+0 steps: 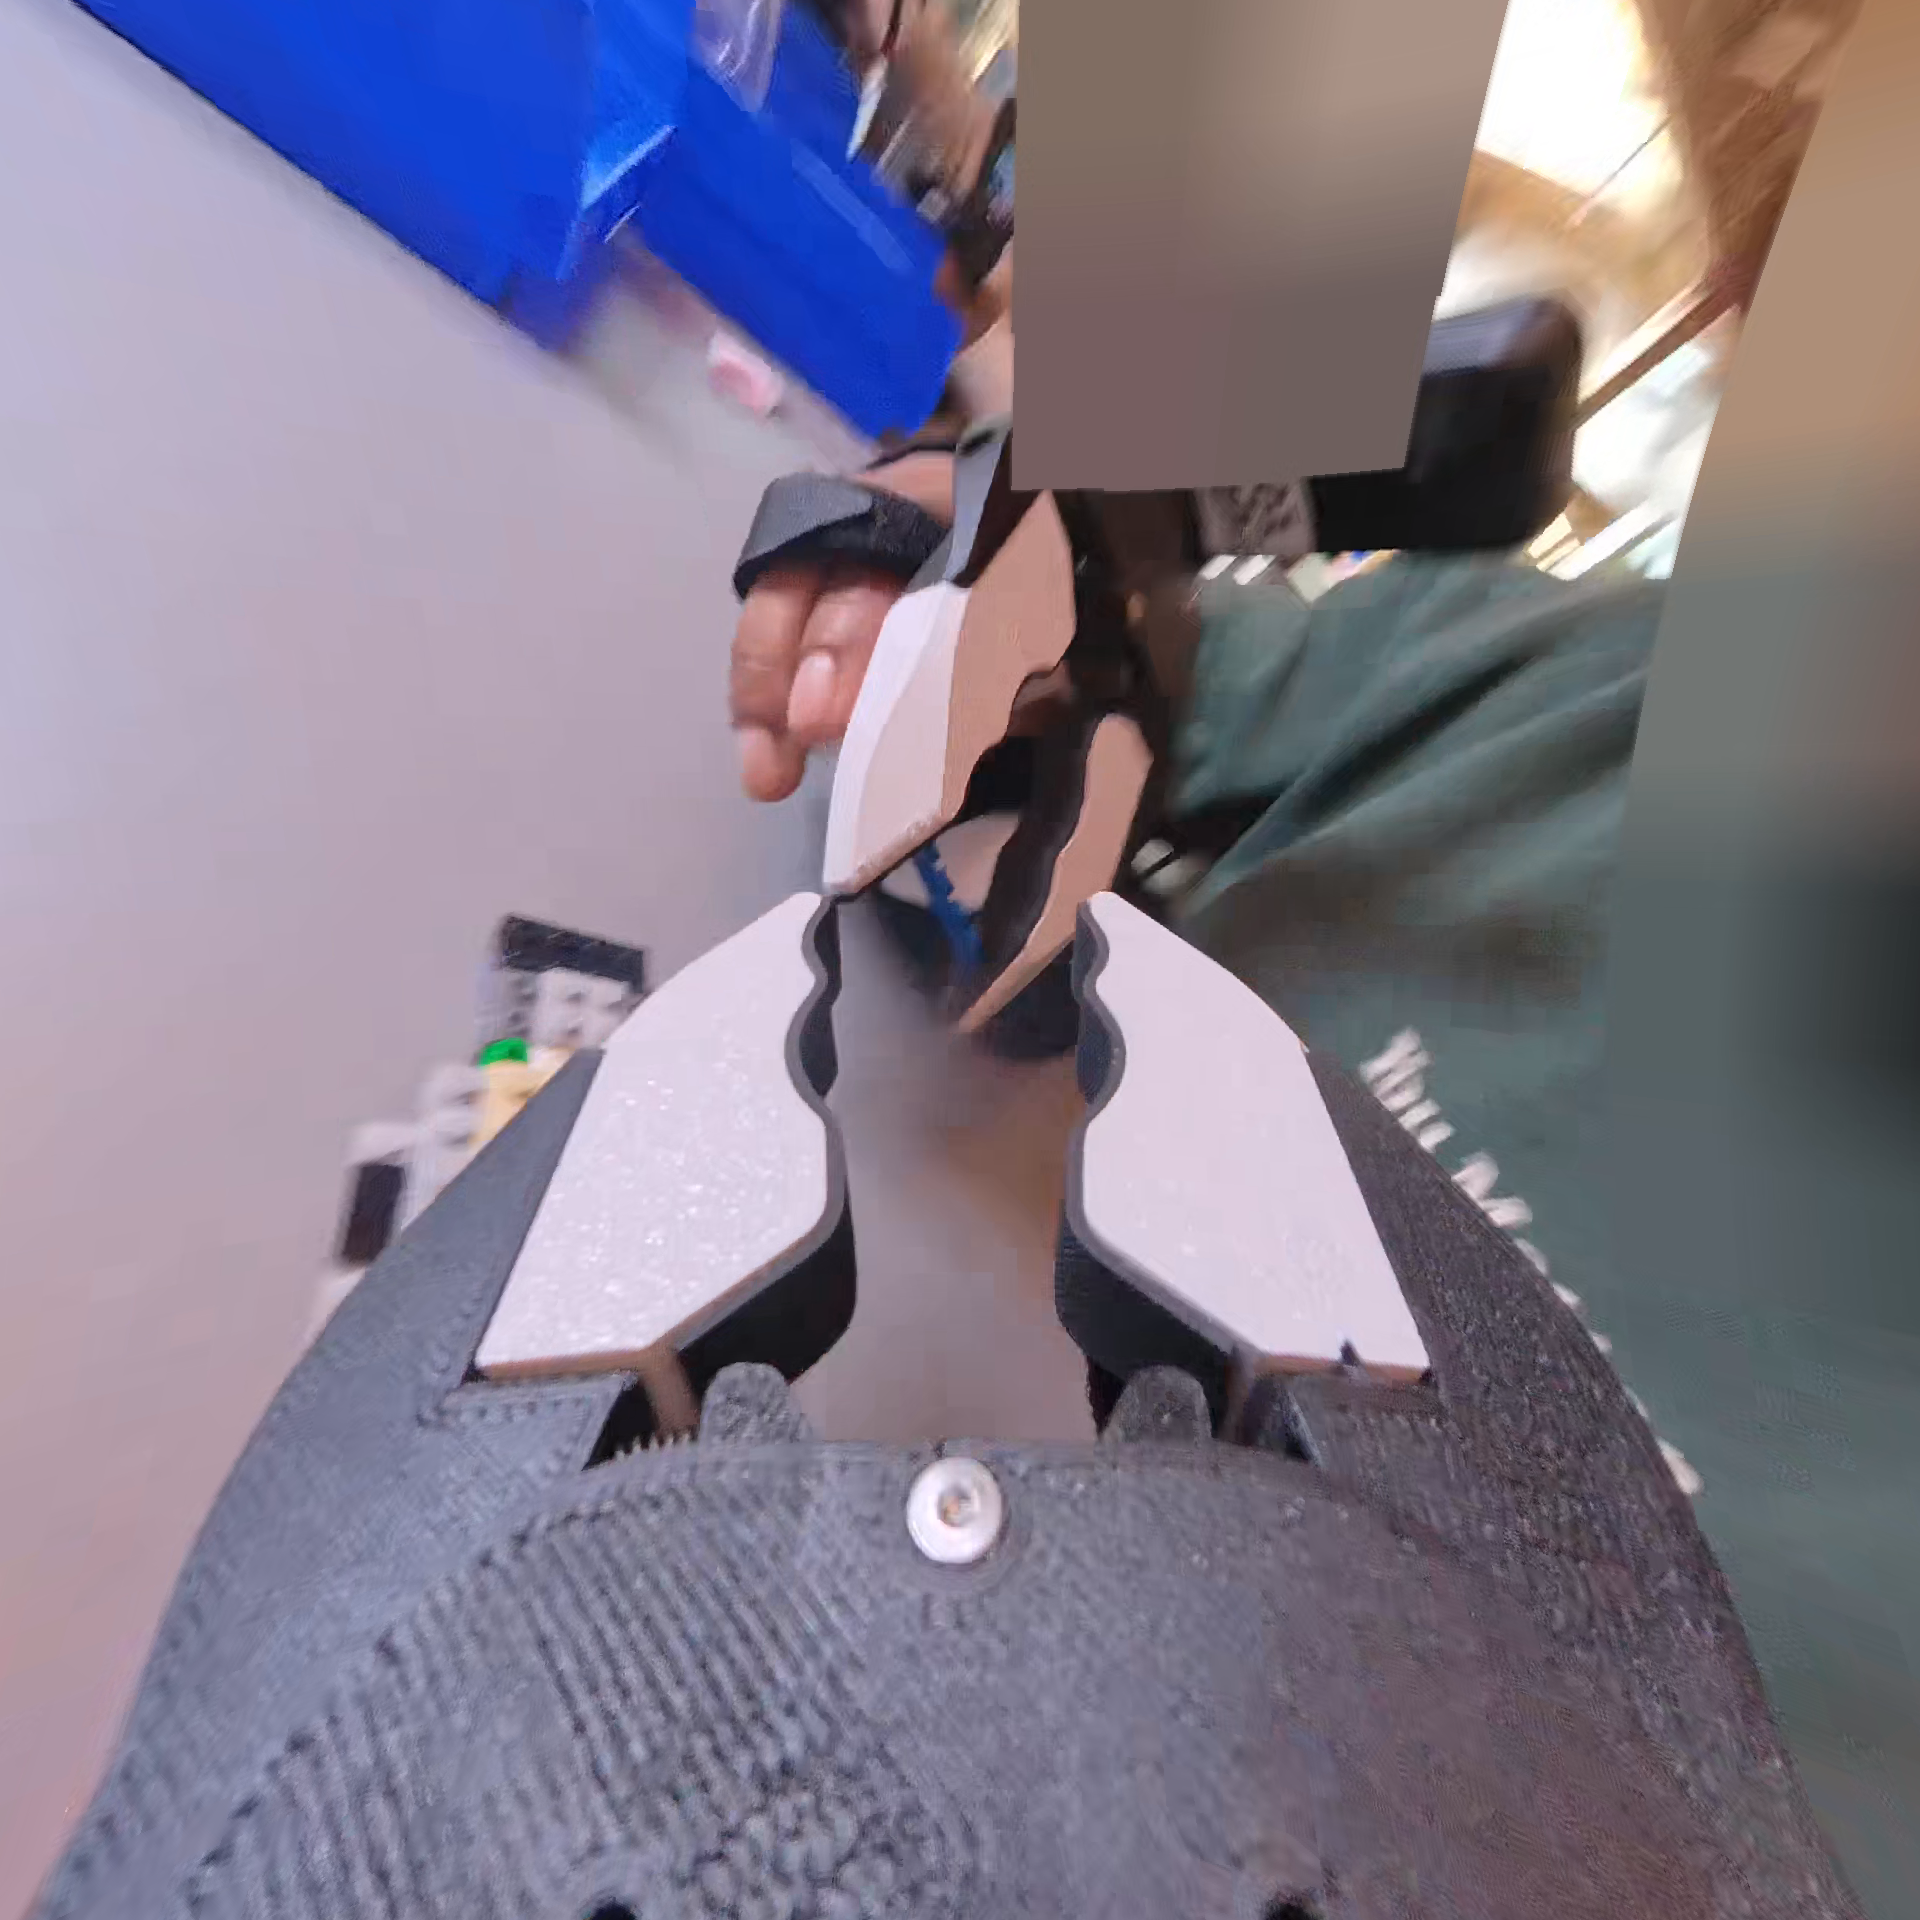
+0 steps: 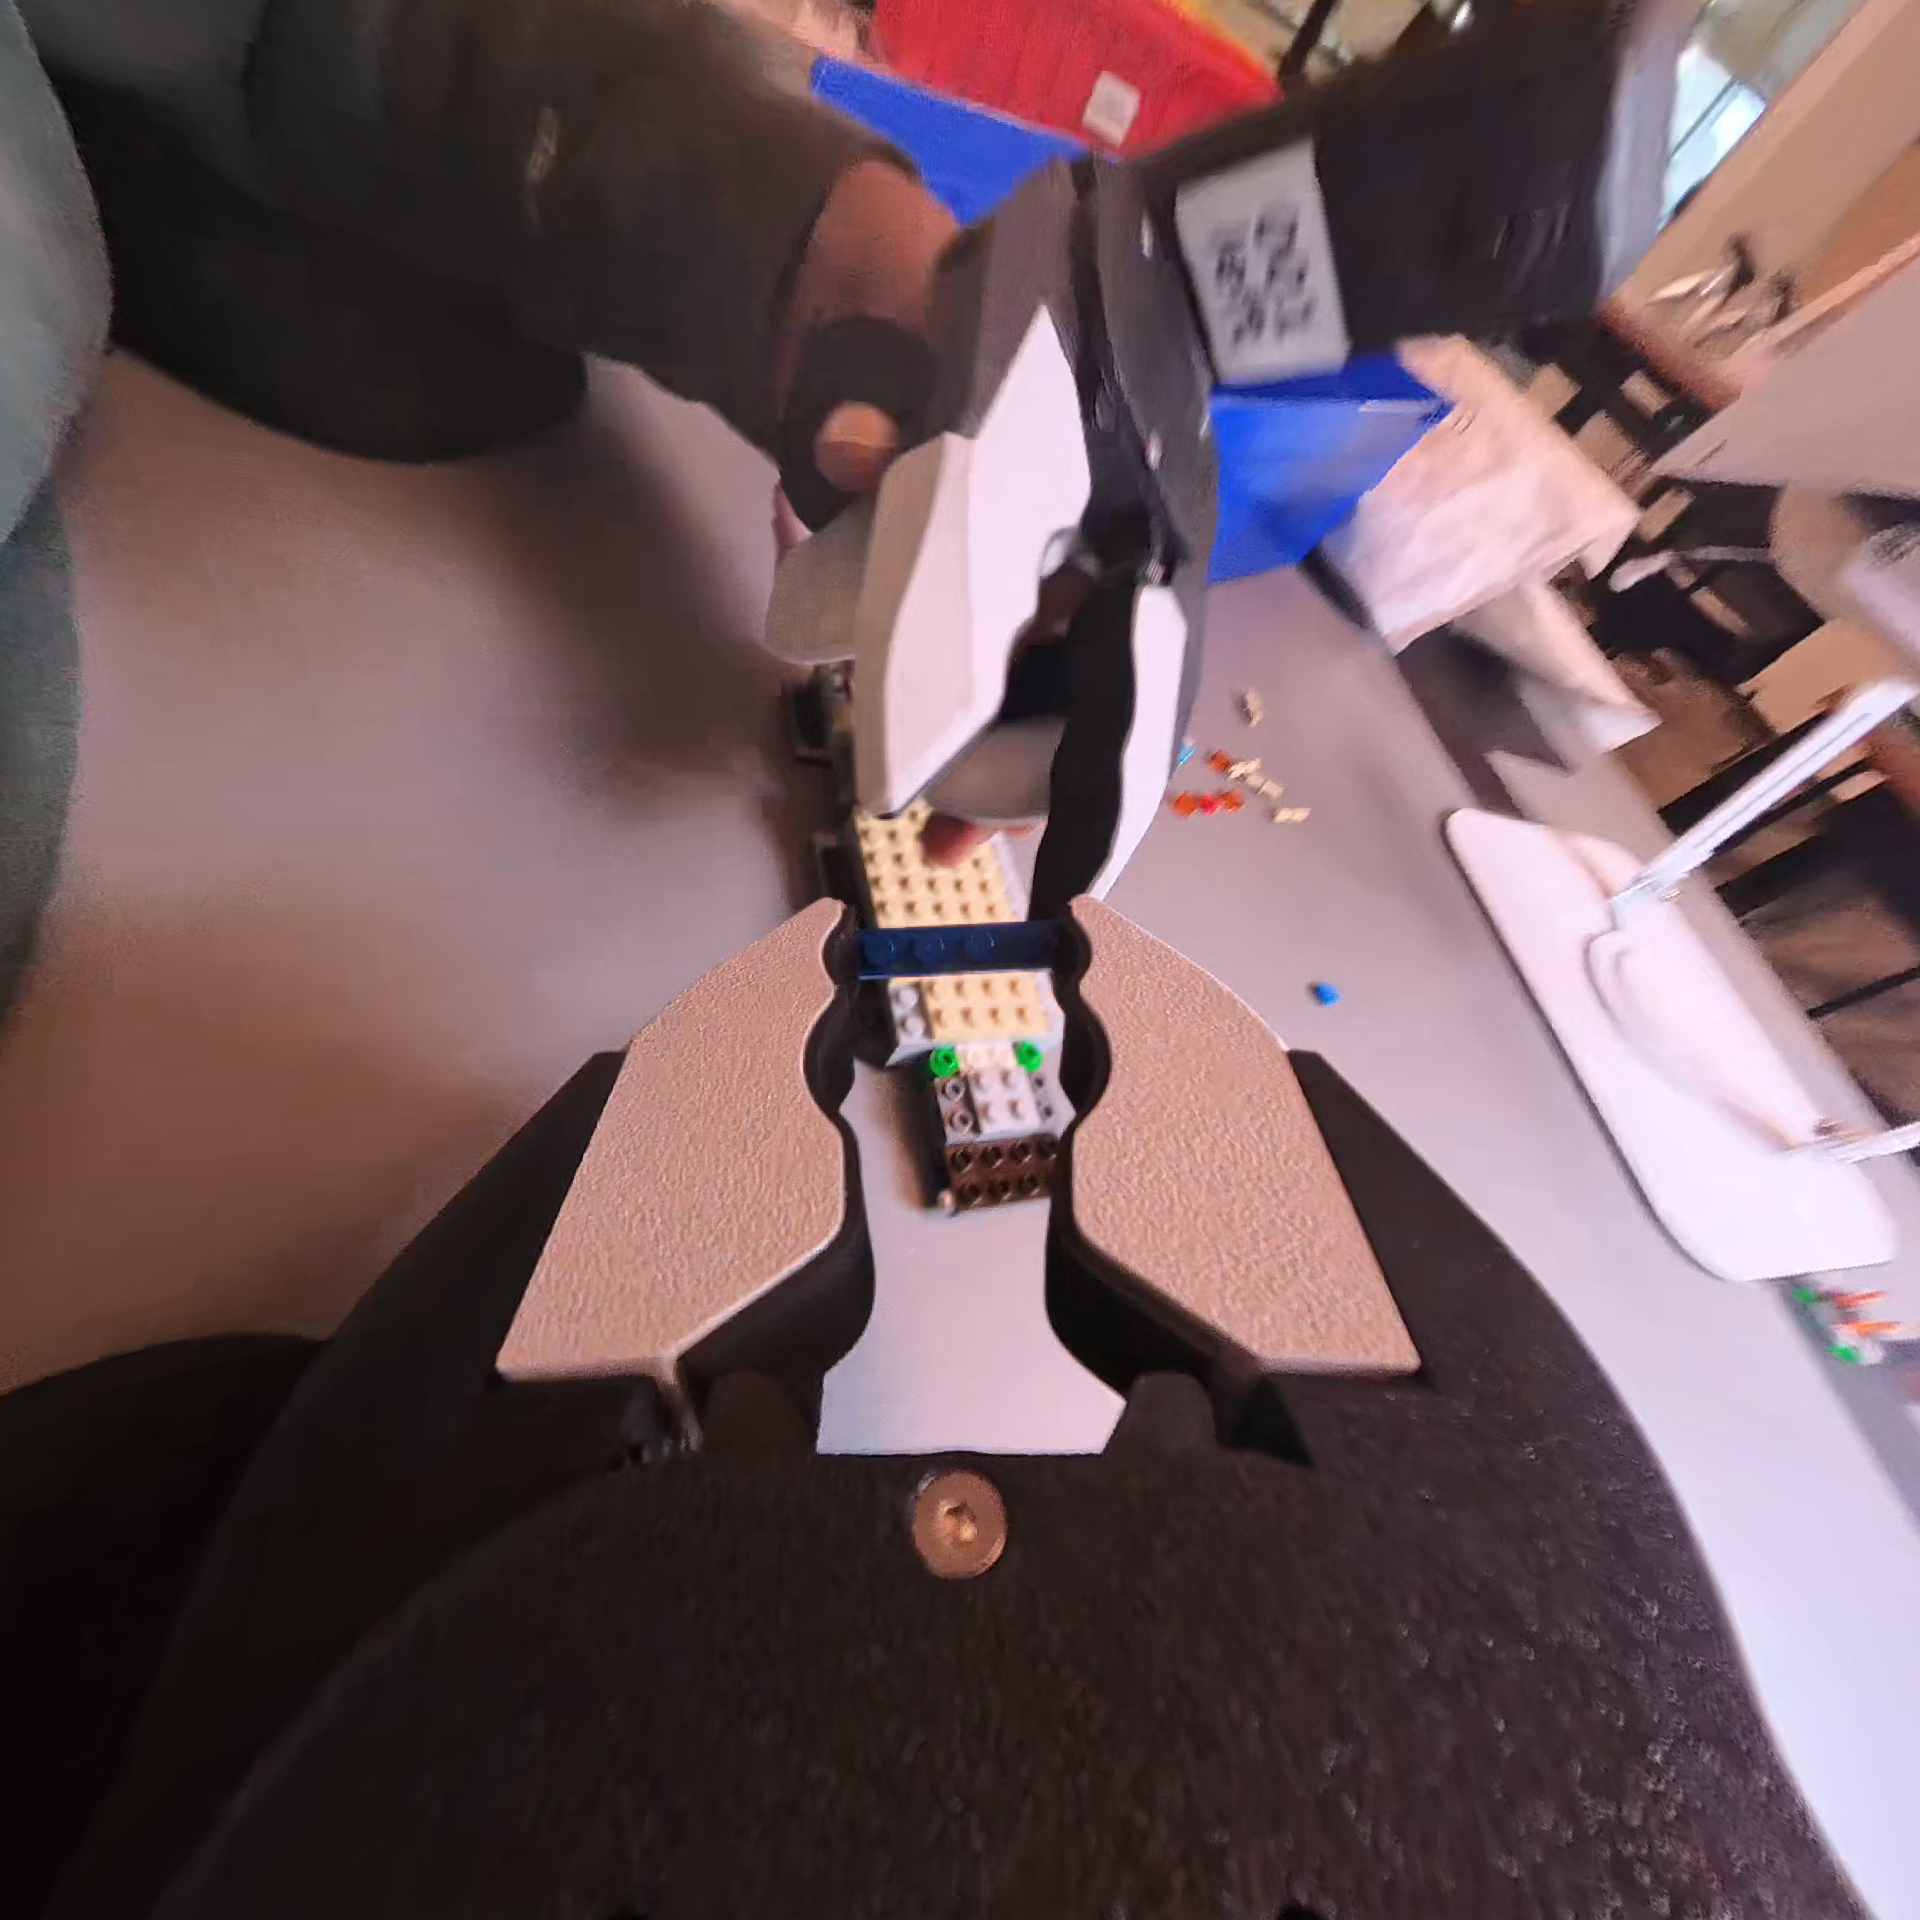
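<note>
Dark blue one-row studded plate (image 2: 958,951), lengthwise between the right gripper's (image 2: 961,956) pads, both pressing its ends. It hangs just above a brick model (image 2: 961,997) on the grey desk (image 2: 416,831): tan studded deck, grey edge, two green round studs, brown block at the near end. Left gripper (image 2: 997,831) over the model's far end, jaws apart on nothing. Loose orange and tan bits (image 2: 1236,790) lie toward the desk's right edge. A square-patterned code tag (image 2: 1257,270) sits on the left gripper's body.
</note>
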`<state>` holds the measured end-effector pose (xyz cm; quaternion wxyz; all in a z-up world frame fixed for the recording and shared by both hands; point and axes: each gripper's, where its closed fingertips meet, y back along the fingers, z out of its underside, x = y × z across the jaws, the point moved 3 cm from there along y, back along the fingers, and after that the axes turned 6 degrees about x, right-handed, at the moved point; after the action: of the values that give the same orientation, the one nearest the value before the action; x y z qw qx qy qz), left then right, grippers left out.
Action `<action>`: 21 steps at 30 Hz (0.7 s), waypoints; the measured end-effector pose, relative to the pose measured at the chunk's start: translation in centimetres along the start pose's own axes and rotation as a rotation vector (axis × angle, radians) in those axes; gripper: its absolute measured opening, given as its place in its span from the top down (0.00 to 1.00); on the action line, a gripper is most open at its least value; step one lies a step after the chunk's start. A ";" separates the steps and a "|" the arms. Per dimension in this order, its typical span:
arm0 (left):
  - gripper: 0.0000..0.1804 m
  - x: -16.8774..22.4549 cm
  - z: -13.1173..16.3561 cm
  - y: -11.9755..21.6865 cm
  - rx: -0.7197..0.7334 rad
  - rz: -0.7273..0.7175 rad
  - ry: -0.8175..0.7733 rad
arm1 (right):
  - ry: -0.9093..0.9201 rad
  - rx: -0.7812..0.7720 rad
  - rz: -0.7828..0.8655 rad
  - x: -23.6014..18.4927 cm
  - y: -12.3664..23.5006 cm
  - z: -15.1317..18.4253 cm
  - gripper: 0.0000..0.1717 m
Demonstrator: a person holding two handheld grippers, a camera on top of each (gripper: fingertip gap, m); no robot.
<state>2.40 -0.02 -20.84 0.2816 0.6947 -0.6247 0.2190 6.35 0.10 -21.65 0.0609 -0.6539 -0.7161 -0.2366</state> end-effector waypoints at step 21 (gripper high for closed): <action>0.95 -1.5 -3.5 22.9 -0.492 -1.131 -0.451 | -0.255 -0.312 -0.081 2.4 2.3 6.4 0.66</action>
<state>-20.27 2.04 -16.51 0.3660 0.8602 -0.2387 -0.2631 9.64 5.05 -25.76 -0.1418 -0.6509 -0.6981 -0.2624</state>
